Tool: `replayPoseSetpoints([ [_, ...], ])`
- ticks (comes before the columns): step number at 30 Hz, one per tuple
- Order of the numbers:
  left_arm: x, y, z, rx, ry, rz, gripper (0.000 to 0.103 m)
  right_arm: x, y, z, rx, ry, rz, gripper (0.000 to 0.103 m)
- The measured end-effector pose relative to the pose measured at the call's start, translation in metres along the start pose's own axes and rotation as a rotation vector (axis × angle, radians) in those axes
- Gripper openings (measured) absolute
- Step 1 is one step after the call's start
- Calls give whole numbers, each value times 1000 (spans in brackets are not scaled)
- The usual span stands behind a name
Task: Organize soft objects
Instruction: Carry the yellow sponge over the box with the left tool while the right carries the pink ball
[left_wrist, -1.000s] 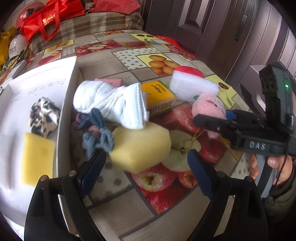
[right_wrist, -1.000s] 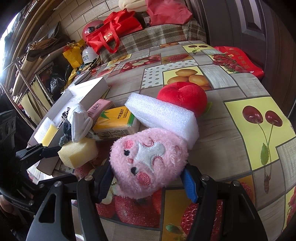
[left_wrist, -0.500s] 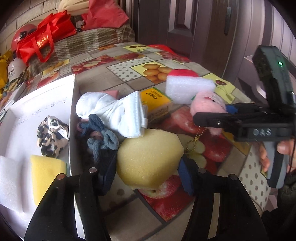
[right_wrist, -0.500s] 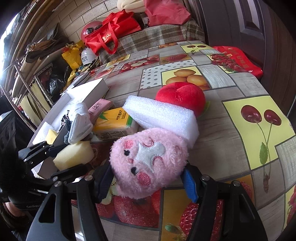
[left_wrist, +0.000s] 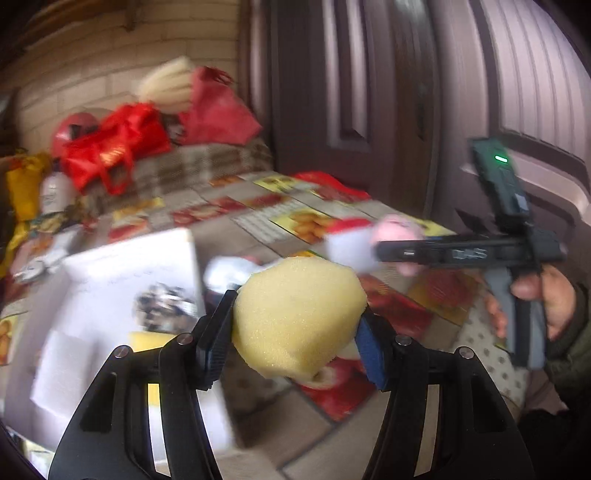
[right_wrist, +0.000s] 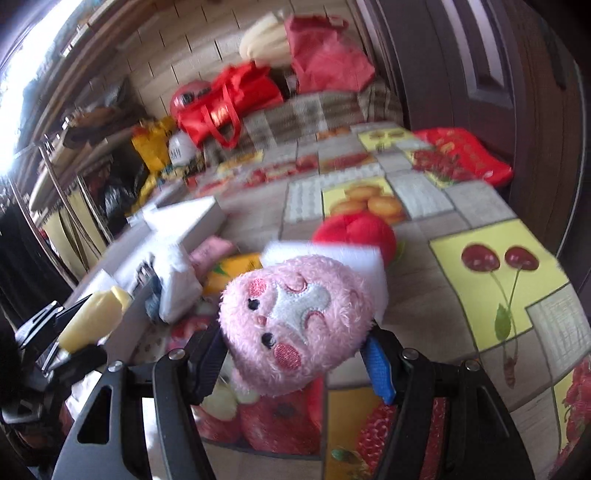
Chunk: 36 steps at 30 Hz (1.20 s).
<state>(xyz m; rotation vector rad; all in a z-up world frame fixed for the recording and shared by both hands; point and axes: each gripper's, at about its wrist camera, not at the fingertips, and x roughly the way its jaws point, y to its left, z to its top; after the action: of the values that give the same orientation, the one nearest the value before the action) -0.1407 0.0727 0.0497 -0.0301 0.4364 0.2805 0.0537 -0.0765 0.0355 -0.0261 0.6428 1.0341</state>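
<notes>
Left gripper (left_wrist: 295, 332) clamped on yellow sponge (left_wrist: 299, 317), right gripper (right_wrist: 295, 350) clamped on pink plush toy (right_wrist: 295, 321), white box (left_wrist: 122, 295) just beside the sponge.

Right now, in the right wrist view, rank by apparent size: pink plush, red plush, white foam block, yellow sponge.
1. pink plush, largest, though it sits nearest the camera in the right tongs
2. red plush and white foam block: both partly hidden, no ranking
3. yellow sponge, smallest, gripped by the left tongs

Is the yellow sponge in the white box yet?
Out. The yellow foam sponge sits pinched in the left gripper jaws, beside the white box.
</notes>
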Motion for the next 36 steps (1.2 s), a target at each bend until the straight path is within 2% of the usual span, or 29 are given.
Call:
replayPoseSetpoints([
  [2, -2, 10, -1, -5, -23, 58, 60, -9, 12, 1, -26, -103, -13, 66],
  [4, -1, 21, -4, -24, -25, 82, 60, -10, 24, 2, -65, -154, -35, 66],
  [12, -10, 36, -8, -62, -62, 120, 60, -15, 64, -4, -218, -268, -63, 66],
  [22, -30, 67, -19, -150, -76, 167, 60, -4, 93, -9, -266, -261, -26, 66],
  [29, -35, 82, -24, -174, -76, 213, 60, 2, 105, -12, -277, -250, -14, 66],
  [36, -36, 105, -30, -196, -65, 266, 60, 21, 122, -11, -296, -193, 20, 66],
])
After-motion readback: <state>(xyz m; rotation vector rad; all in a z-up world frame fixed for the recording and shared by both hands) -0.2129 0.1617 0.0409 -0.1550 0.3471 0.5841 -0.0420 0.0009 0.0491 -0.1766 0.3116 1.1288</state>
